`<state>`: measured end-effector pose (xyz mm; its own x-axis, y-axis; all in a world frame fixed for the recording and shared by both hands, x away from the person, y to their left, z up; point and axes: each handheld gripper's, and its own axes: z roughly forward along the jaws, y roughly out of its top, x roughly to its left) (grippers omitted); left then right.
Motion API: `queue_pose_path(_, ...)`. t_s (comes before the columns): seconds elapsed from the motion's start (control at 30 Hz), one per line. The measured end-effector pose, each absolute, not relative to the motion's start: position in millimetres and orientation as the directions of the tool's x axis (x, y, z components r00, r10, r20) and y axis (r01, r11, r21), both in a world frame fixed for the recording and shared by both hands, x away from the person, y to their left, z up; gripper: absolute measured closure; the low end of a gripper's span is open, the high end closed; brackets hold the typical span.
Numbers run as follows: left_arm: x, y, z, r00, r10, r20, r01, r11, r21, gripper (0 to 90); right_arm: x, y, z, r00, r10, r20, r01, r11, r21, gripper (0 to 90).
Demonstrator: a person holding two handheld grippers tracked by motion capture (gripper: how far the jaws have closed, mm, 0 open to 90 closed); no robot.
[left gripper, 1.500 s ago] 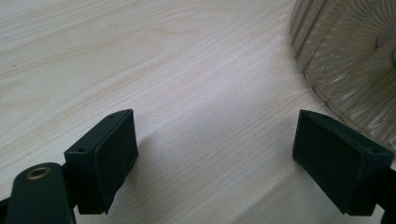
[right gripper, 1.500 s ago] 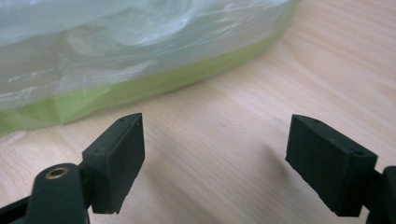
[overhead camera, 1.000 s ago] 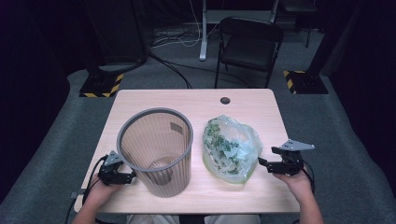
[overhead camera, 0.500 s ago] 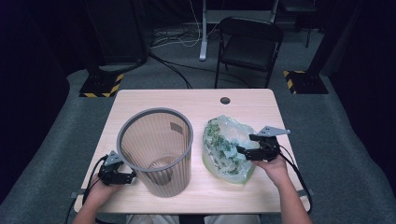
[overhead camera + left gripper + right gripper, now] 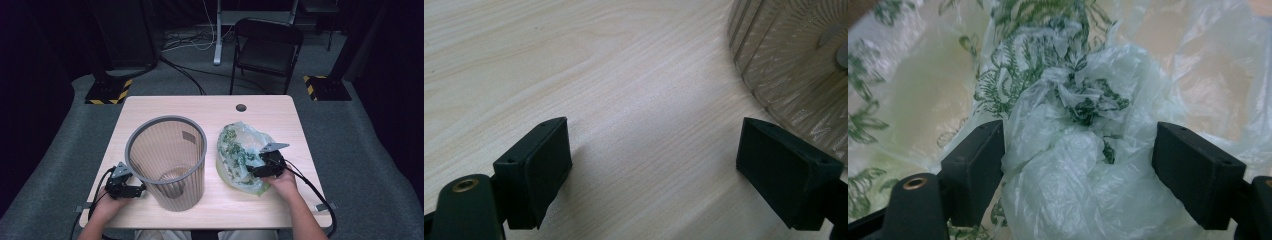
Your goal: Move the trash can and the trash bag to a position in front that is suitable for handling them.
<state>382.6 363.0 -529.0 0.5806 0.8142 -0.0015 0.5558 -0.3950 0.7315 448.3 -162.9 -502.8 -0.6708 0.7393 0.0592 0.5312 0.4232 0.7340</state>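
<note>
Two grippers work at the table's near edge: the left gripper rests on bare wood, jaws wide apart, just beside the mesh wastebasket; the right gripper has its spread jaws around a bunched fold of the plastic bag (fern-printed, translucent), right of the wastebasket; beyond, a folding chair

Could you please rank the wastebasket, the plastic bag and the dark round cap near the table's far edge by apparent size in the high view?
1. wastebasket
2. plastic bag
3. dark round cap
</note>
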Motion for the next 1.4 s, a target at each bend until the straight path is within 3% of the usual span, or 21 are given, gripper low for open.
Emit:
queue_pose_path(0.3, 382.4, 362.9, -529.2, 0.583, 0.813, -0.002, 0.554, -0.395, 0.733, 14.0, 446.6, -158.6, -509.0, -0.68, 0.733, 0.015, 0.524, 0.471, 0.709, 39.2)
queue_pose_path(0.33, 382.5, 363.0, -529.2, 0.584, 0.812, -0.001, 0.553, -0.397, 0.733, 14.0, 446.2, -158.9, -508.7, -0.683, 0.731, 0.007, 0.521, 0.48, 0.706, 43.7)
queue_pose_path(0.37, 382.5, 363.0, -528.9, 0.584, 0.812, -0.001, 0.555, -0.399, 0.73, 14.0, 444.9, -160.5, -505.9, -0.692, 0.722, -0.008, 0.514, 0.5, 0.697, 53.7)
queue_pose_path(0.6, 383.3, 362.0, -528.2, 0.58, 0.814, -0.004, 0.561, -0.397, 0.727, 14.2, 438.0, -177.7, -491.2, -0.722, 0.692, -0.003, 0.525, 0.551, 0.649, 67.2)
queue_pose_path(0.7, 384.1, 360.7, -527.1, 0.583, 0.812, -0.003, 0.564, -0.402, 0.721, 15.7, 430.8, -191.0, -489.1, -0.71, 0.703, -0.029, 0.535, 0.566, 0.626, 67.6)
queue_pose_path(1.07, 390.1, 358.9, -519.2, 0.572, 0.82, -0.014, 0.607, -0.411, 0.68, 25.7, 394.0, -252.0, -489.3, -0.623, 0.78, 0.058, 0.601, 0.43, 0.674, 68.3)
queue_pose_path(1.23, 392.5, 362.6, -514.0, 0.541, 0.836, -0.094, 0.658, -0.35, 0.667, 34.3, 386.1, -256.0, -494.1, -0.63, 0.777, 0.021, 0.583, 0.455, 0.673, 66.5)
queue_pose_path(1.4, 390.0, 366.1, -505.5, 0.546, 0.829, -0.118, 0.632, -0.316, 0.707, 35.8, 387.0, -254.3, -497.5, -0.634, 0.772, 0.029, 0.583, 0.453, 0.675, 62.1)
